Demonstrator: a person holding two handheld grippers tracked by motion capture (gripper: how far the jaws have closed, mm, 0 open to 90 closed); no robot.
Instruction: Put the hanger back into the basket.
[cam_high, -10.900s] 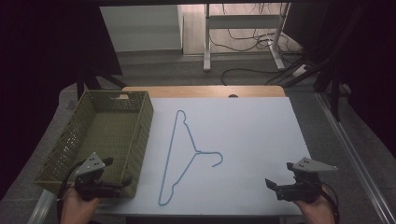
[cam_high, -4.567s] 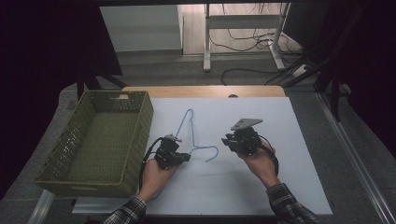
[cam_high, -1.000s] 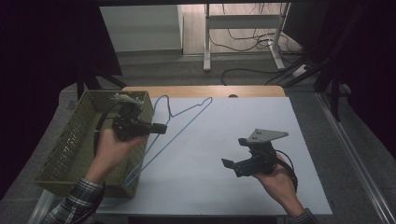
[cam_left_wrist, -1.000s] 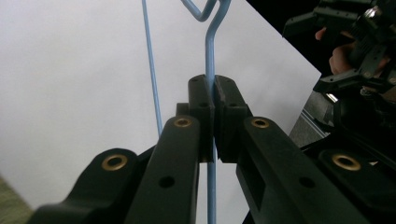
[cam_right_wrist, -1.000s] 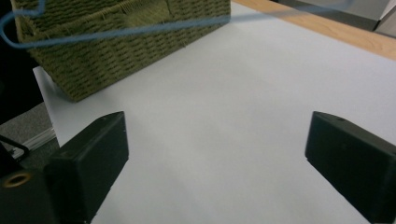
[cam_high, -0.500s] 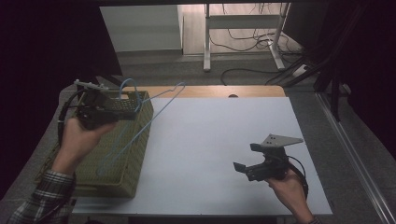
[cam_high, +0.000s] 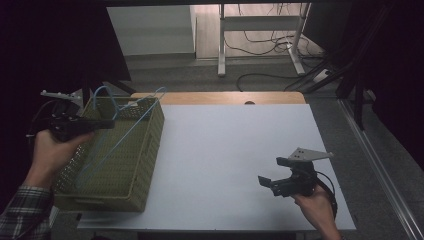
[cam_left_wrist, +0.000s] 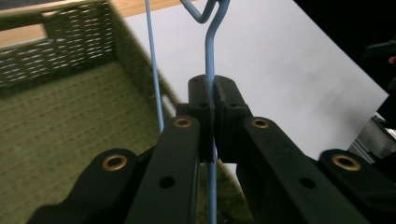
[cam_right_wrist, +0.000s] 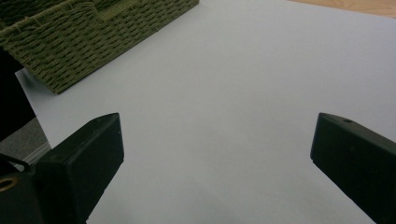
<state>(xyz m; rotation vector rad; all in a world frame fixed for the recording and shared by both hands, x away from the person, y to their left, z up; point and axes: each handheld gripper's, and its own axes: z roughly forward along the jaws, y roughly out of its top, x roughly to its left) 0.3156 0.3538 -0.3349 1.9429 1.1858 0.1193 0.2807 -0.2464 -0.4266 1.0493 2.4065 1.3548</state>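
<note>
A light blue wire hanger (cam_high: 125, 131) hangs tilted above the green woven basket (cam_high: 142, 165) at the table's left side. Its hook points up at the far end. My left gripper (cam_high: 106, 123) is shut on the hanger; in the left gripper view the pads (cam_left_wrist: 201, 100) pinch the thin wire (cam_left_wrist: 209, 51) just below the hook's neck, with the basket's inside (cam_left_wrist: 70, 126) beneath. Low over the white table near the front right, my right gripper (cam_high: 265, 182) is open. In the right gripper view its jaws (cam_right_wrist: 215, 135) stand wide apart with nothing between them.
The white tabletop (cam_high: 235, 145) spreads between the basket and the right hand. A wooden strip (cam_high: 225, 97) runs along its far edge. Desk legs and cables (cam_high: 260, 55) stand on the floor beyond. The basket's corner (cam_right_wrist: 84, 37) lies far left in the right gripper view.
My left gripper has carried the hanger leftward off the white table to a spot over the basket. My right gripper has drifted slightly toward the front right, still open.
</note>
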